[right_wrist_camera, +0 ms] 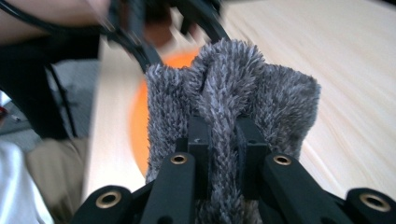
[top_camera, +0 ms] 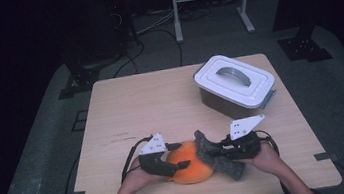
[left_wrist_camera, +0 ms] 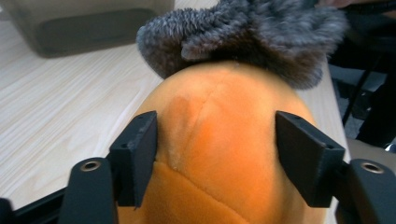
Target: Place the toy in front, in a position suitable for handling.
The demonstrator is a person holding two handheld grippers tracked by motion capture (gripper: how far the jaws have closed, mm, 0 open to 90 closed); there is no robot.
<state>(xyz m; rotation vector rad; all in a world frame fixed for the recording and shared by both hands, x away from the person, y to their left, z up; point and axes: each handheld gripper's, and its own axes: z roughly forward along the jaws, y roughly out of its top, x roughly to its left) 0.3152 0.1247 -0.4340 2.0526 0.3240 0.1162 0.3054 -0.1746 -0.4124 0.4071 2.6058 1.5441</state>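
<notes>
one plush toy, one lidded box, two grippers

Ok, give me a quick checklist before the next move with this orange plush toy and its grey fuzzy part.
1. Right gripper clamped on the grey fuzzy part: ok, jaws pinch a fold of it.
2. Left gripper around the orange plush body: ok, a jaw stands on each side.
3. Left jaws pressing firmly on the plush: cannot tell, the pads sit at its surface.
4. Toy resting on the table: ok, near the front edge.
5. White lidded box out of the way: ok, apart from the toy, at the far right.
6. Box lid shut: ok, handle lying flat.
</notes>
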